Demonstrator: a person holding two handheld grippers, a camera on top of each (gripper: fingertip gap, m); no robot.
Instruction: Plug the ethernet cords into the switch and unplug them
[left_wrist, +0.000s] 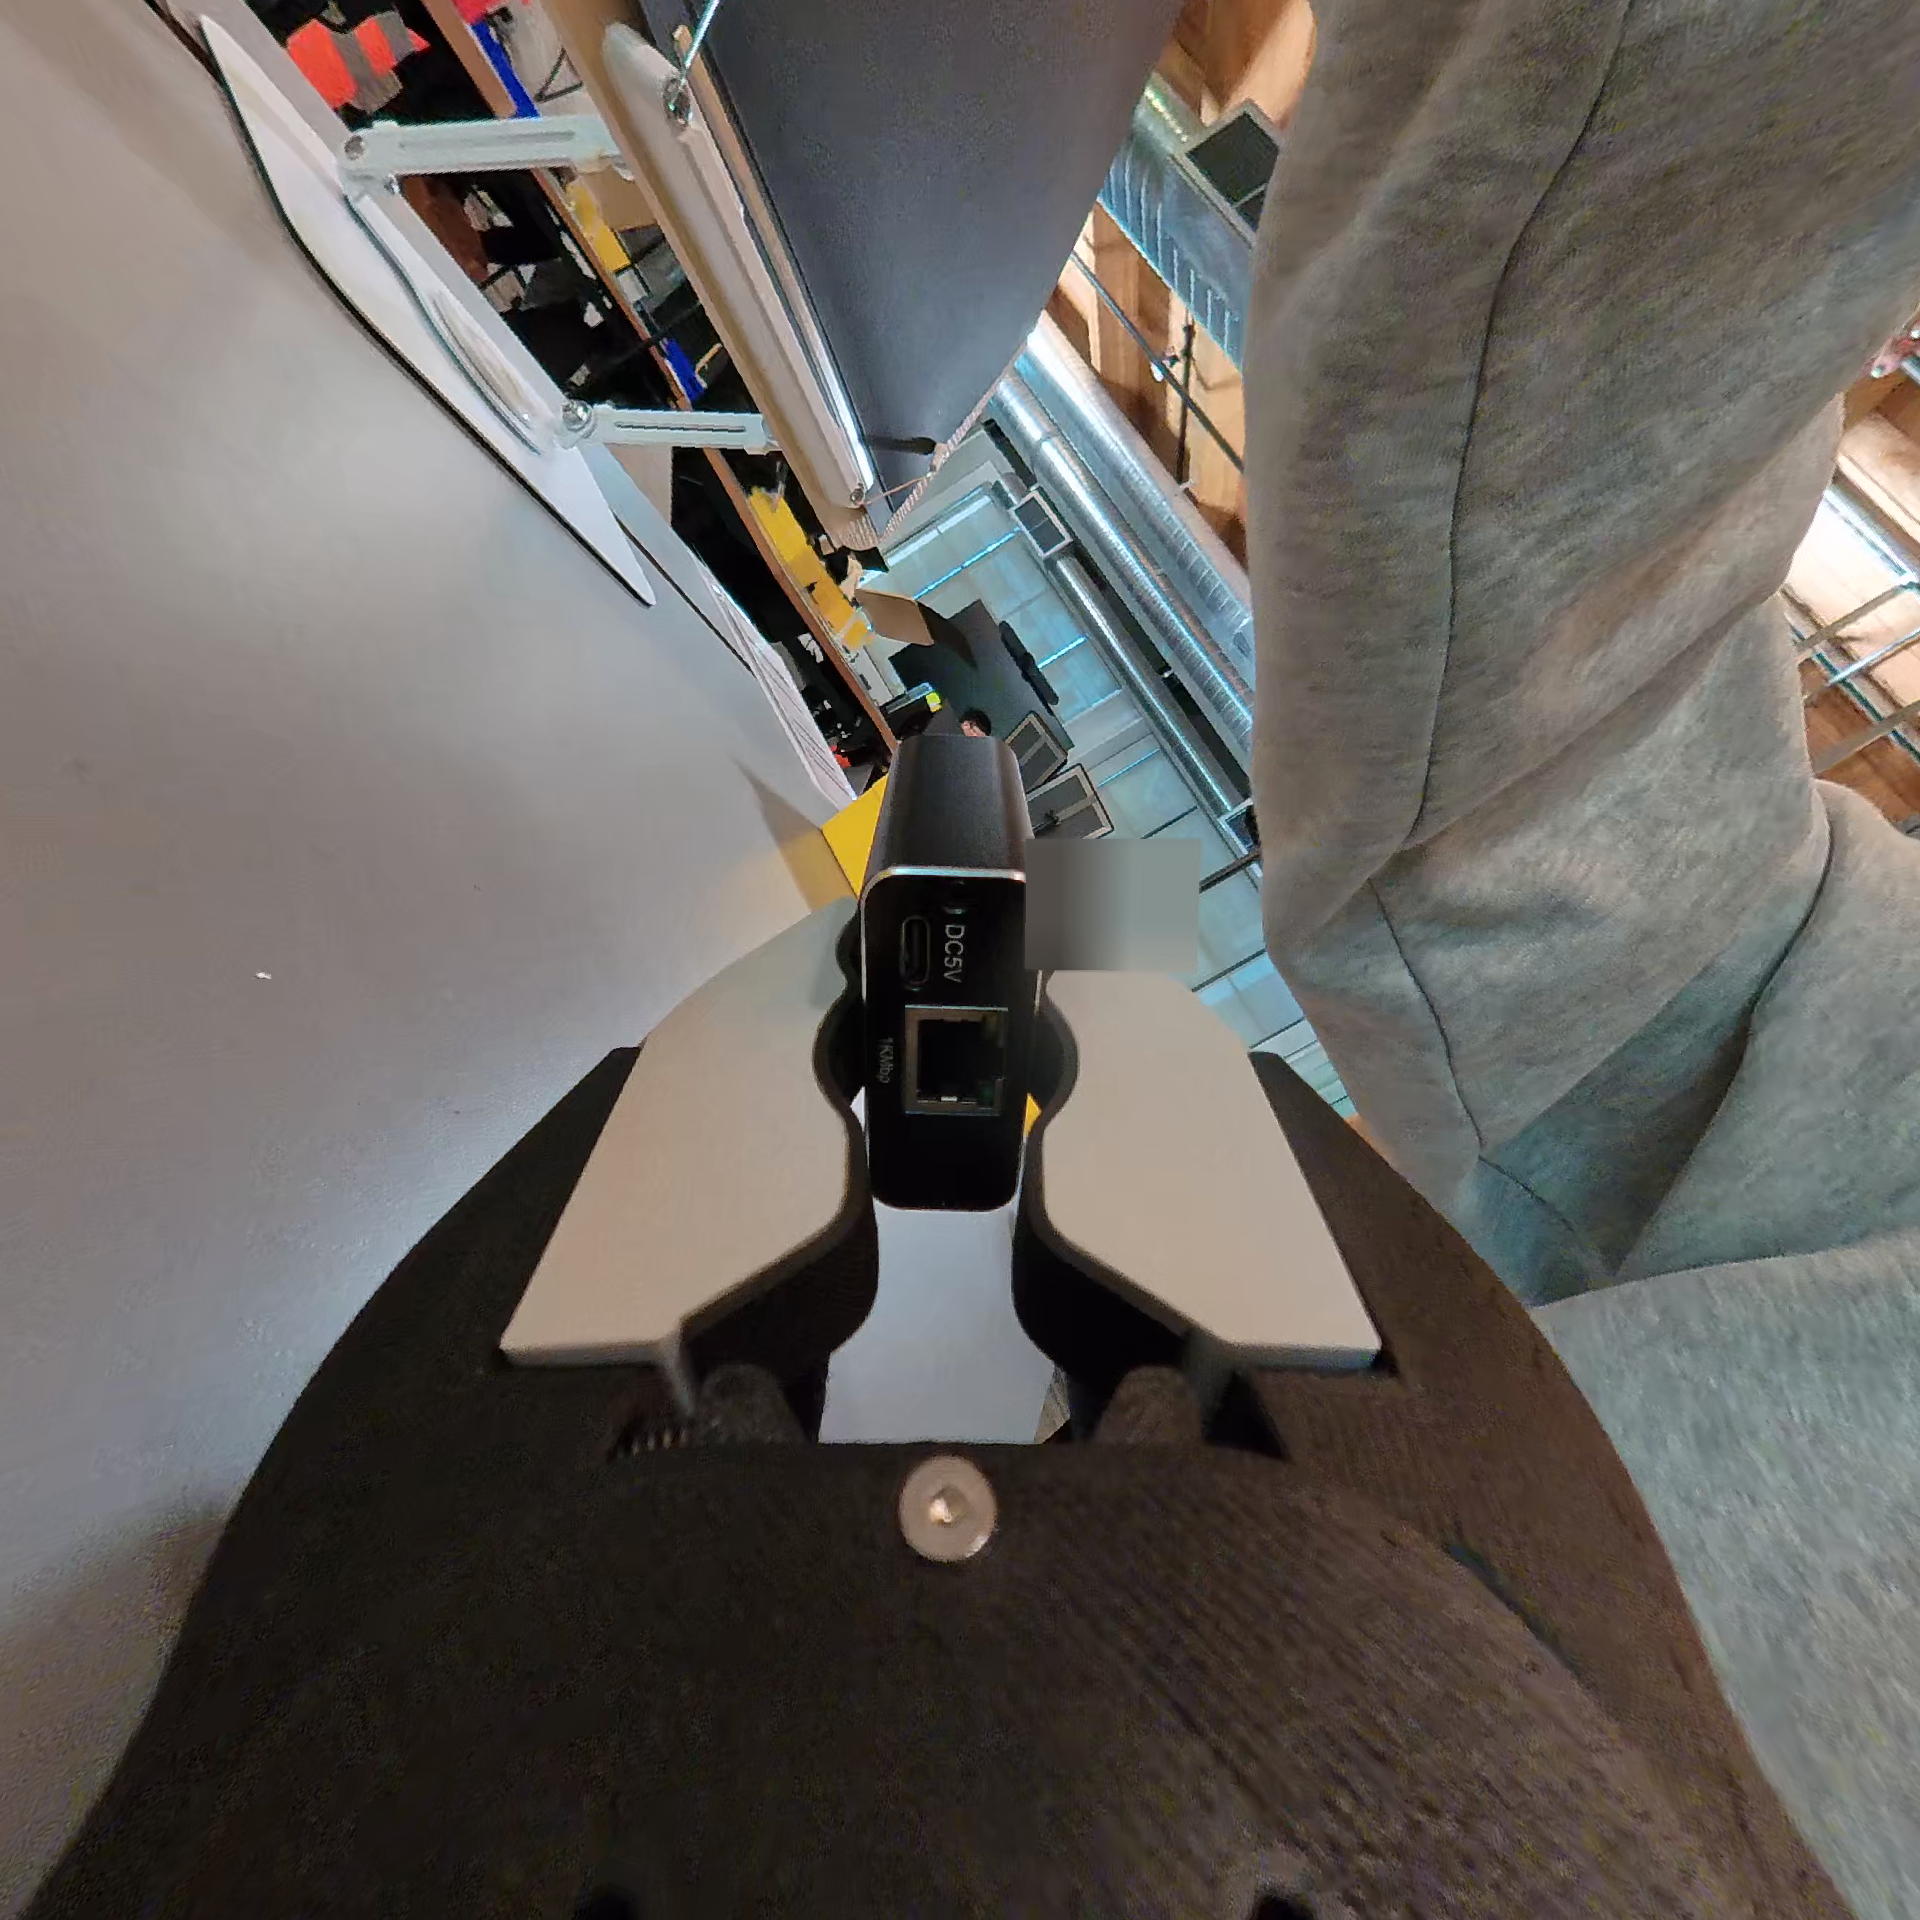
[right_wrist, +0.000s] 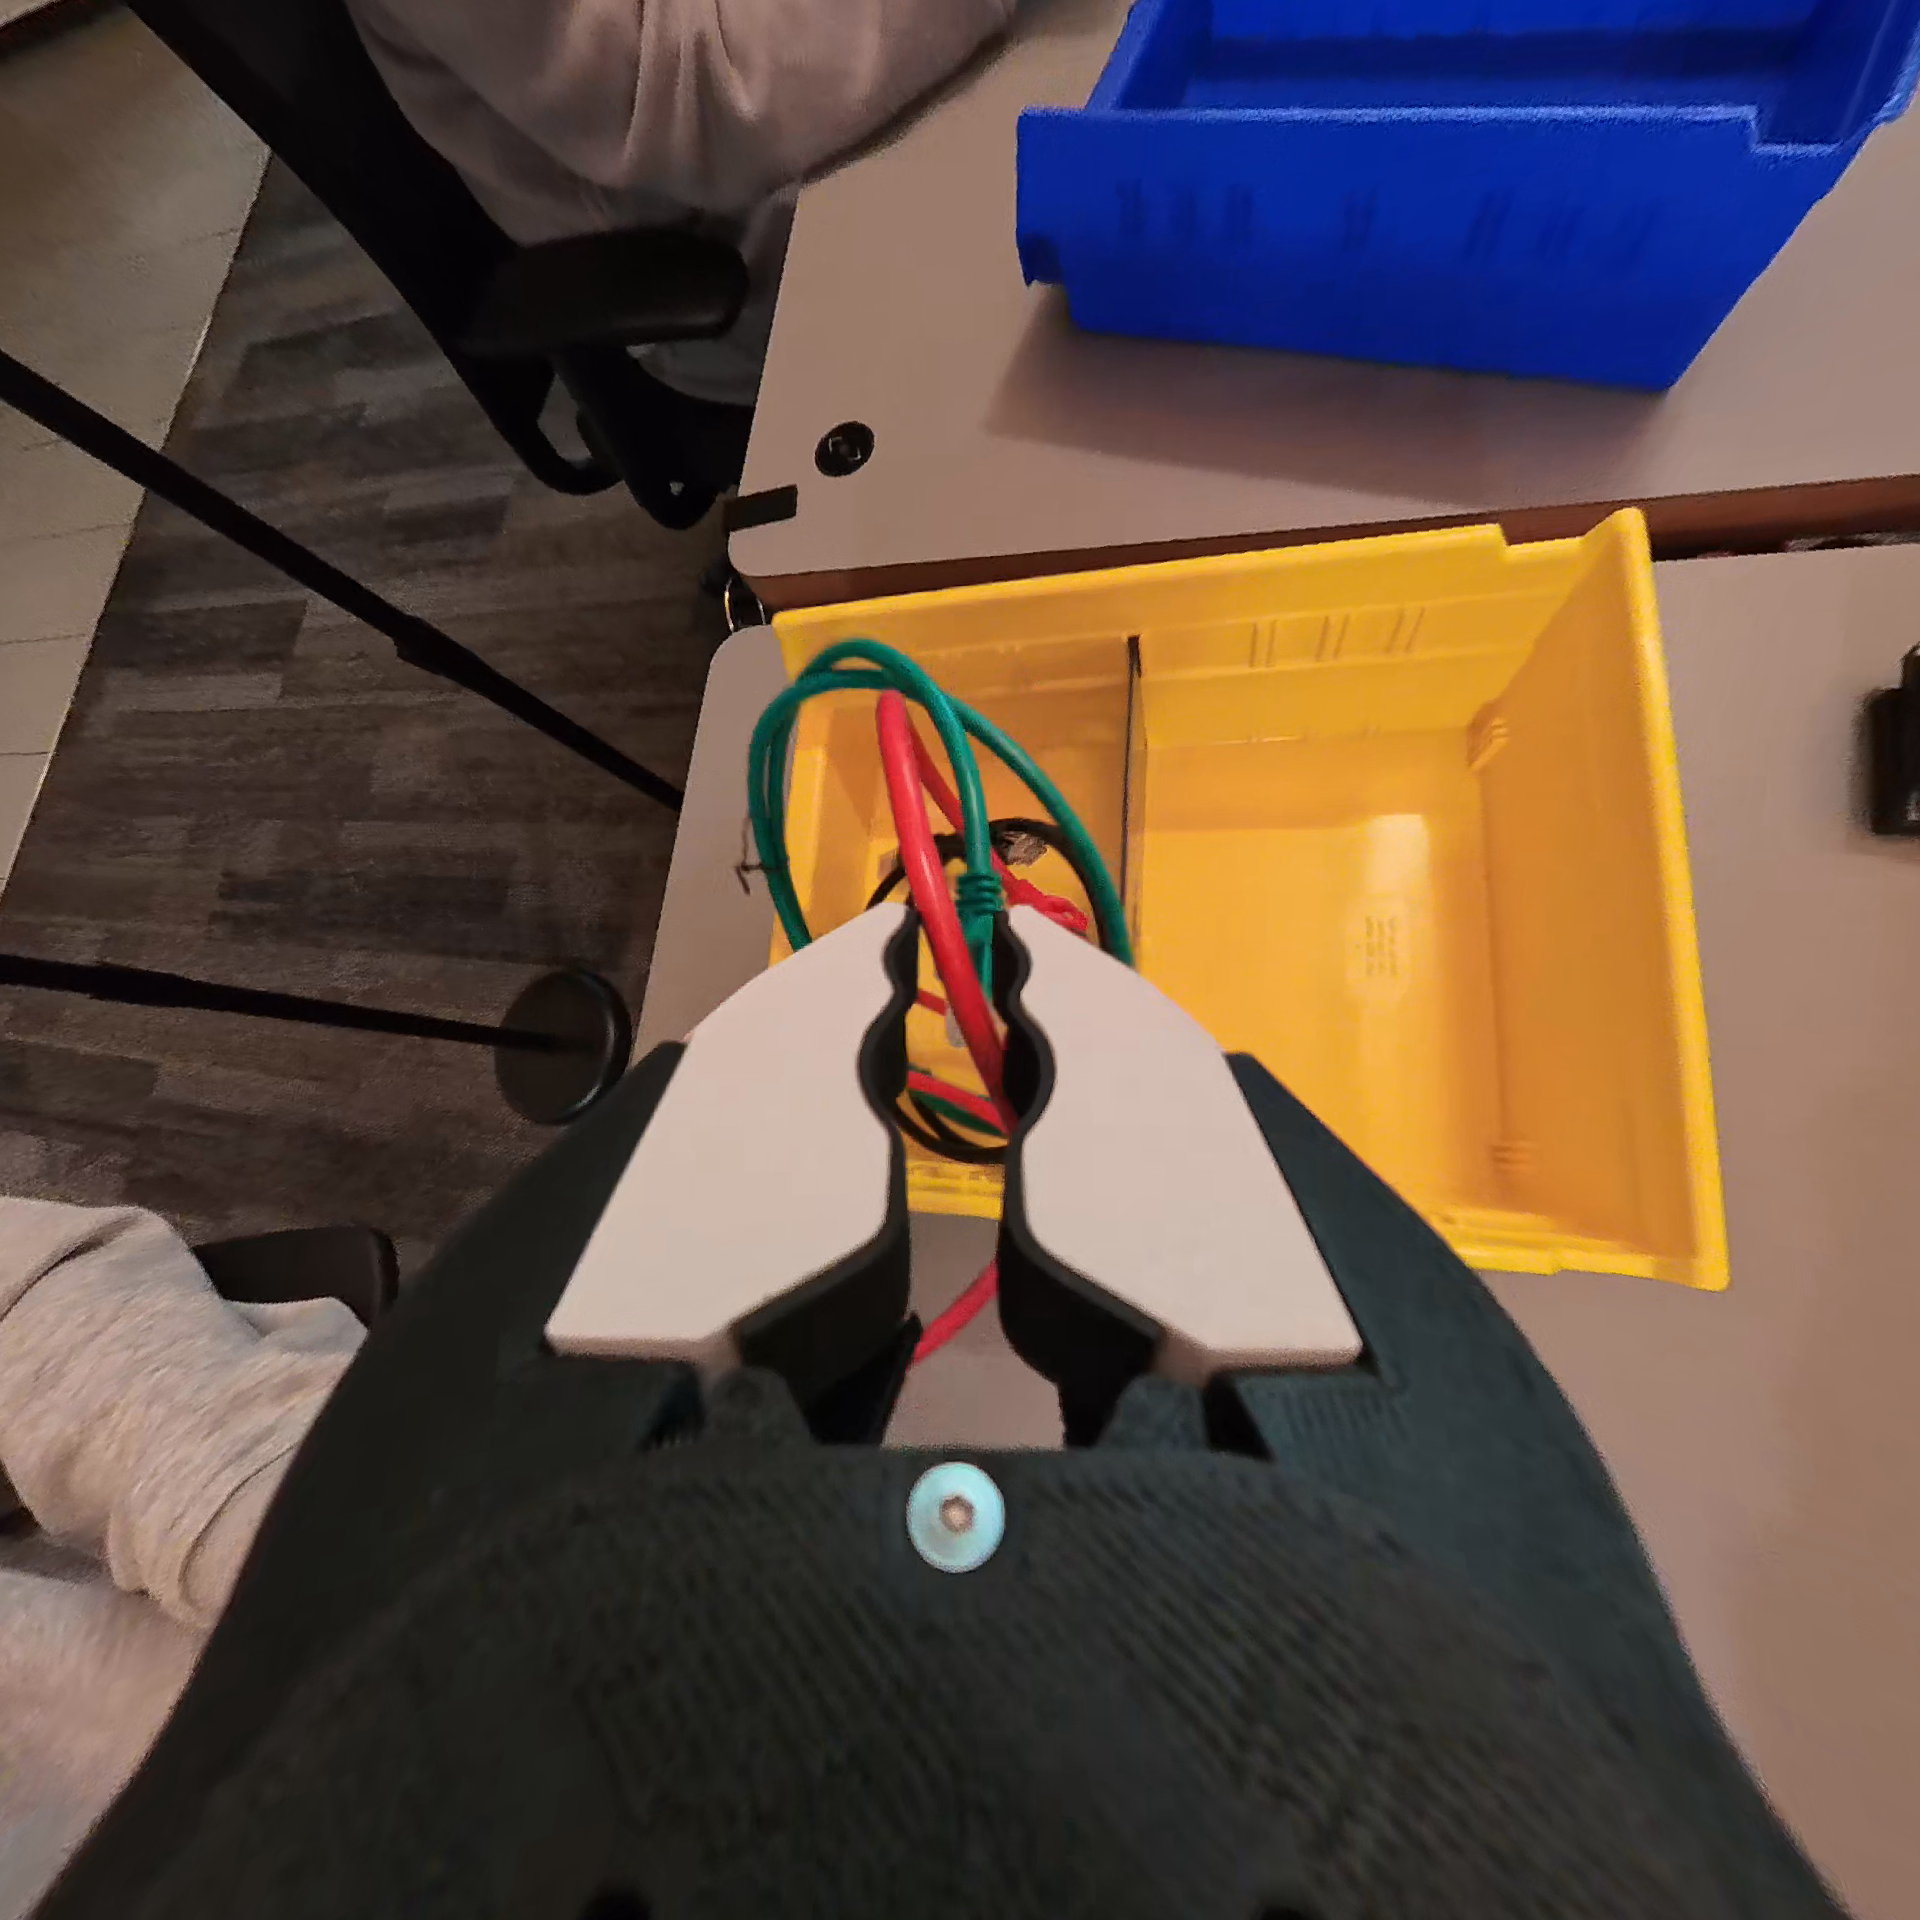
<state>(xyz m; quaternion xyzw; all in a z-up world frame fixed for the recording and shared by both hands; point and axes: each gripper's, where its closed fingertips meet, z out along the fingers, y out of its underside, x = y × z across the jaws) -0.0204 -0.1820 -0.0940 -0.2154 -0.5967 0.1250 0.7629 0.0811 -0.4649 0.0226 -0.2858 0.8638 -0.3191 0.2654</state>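
1. So our left gripper has the black switch pinched between its jaws, held up off the table with one end facing the camera. The ethernet port on that end is empty, nothing plugged in yet.

2. Our right gripper hangs over the left compartment of the yellow bin, where the green cord and red cord lie looped together with a black cable. Its jaws are narrowed with a small gap. The green connector and a run of red cord sit right in that gap, but we honestly can't tell if they're gripped or just seen through it.

3. Looks like we're at the pick-a-cord step. Best bet: clamp the green plug boot, not the cable, so the connector doesn't swivel.

4. Watch the tangle. The red loop crosses the green one, so lifting slowly should keep it from dragging along.

5. Keep the switch steady and the port turned toward the incoming plug, clip side matched up.

6. The blue bin stays out of it.
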